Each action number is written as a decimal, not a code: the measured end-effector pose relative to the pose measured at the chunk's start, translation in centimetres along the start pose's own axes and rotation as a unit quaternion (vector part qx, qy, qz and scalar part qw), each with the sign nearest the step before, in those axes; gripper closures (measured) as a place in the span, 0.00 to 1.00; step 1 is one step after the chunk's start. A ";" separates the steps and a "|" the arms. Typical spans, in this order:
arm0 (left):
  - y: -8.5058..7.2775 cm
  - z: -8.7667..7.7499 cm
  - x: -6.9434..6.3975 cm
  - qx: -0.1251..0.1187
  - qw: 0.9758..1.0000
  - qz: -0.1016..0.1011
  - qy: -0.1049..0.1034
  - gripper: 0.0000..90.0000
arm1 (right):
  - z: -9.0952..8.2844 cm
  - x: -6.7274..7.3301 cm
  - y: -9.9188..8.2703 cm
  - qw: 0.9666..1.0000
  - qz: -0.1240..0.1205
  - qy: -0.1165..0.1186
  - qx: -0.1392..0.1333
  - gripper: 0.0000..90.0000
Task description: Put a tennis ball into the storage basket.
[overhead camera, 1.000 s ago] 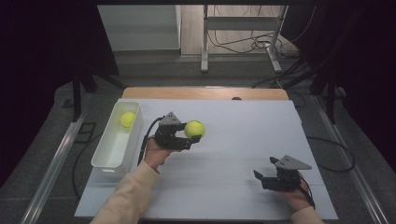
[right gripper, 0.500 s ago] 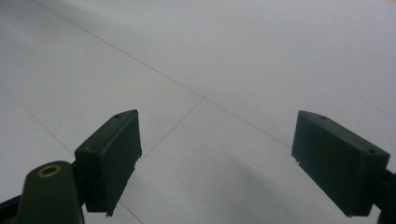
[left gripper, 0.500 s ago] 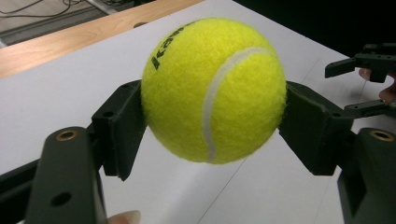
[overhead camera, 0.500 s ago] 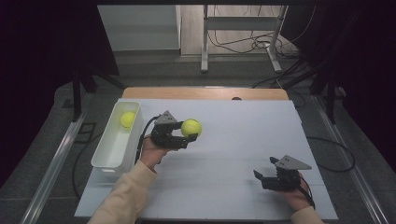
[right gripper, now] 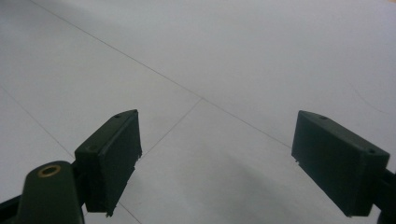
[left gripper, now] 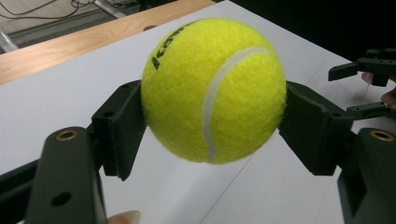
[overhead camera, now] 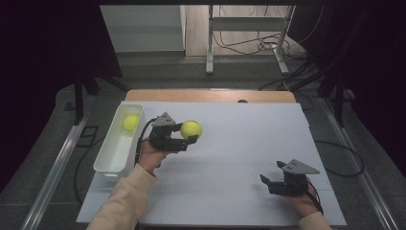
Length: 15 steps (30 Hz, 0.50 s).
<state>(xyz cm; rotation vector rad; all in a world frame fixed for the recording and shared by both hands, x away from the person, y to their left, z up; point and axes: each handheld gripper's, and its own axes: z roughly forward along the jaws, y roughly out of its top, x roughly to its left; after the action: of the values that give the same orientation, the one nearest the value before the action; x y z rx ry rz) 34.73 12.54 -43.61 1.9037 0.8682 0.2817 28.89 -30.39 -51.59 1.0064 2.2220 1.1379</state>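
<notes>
the left gripper point(overhead camera: 190, 139) is clamped on a tennis ball point(overhead camera: 191, 129), one jaw pressing each side of it; the left gripper view shows the ball point(left gripper: 214, 91) squeezed between the two black pads and lifted clear of the white table point(overhead camera: 249, 143). compared with a second ago, the ball and the hand carrying it have drifted a little toward the left of the high view, closer to the white bin point(overhead camera: 111, 155) that sits at the table's left edge. the shift is small, but the direction matters: a second ball point(overhead camera: 130, 122) already lies in the far end of that bin, so the work in hand looks like gathering balls into it, and this one seems to be on its way there. the grip has not loosened over that time, which suggests a carry and not a release.

the held ball is near the bin's right wall but not yet over the opening. what is left, as i judge it, is to bring it across the rim and then open the jaws.

the right gripper point(overhead camera: 274, 178) rests low at the near right of the table, in the same spot as before, its jaws spread wide with nothing between them; the right gripper view shows bare table between the pads point(right gripper: 112, 154). it appears to be waiting.
</notes>
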 end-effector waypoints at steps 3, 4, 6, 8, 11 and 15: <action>0.0 -0.5 0.2 -0.001 1.000 0.000 0.006 0.30 | 0.0 0.0 0.0 1.000 0.000 0.000 0.000 0.18; 0.0 -0.7 0.3 -0.001 1.000 -0.001 0.007 0.30 | 0.0 0.0 0.0 1.000 0.000 0.000 0.000 0.18; -0.1 -0.9 0.4 -0.002 1.000 -0.001 0.010 0.30 | 0.0 0.0 0.0 1.000 0.000 -0.001 0.000 0.18; -0.1 -1.1 0.5 -0.002 1.000 -0.001 0.011 0.30 | 0.0 0.0 0.0 1.000 0.000 -0.001 0.000 0.18; -0.1 -1.5 0.6 -0.005 1.000 -0.003 0.014 0.30 | 0.0 0.0 0.0 1.000 0.000 -0.001 0.001 0.18; -0.2 -2.0 0.9 -0.007 1.000 -0.005 0.019 0.30 | 0.0 0.0 0.0 1.000 0.000 -0.002 0.001 0.18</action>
<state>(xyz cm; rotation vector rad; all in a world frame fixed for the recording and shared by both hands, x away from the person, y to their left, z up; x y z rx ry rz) 34.19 14.56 -42.93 1.8870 0.8981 0.3172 28.90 -30.36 -51.60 1.0087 2.2206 1.1342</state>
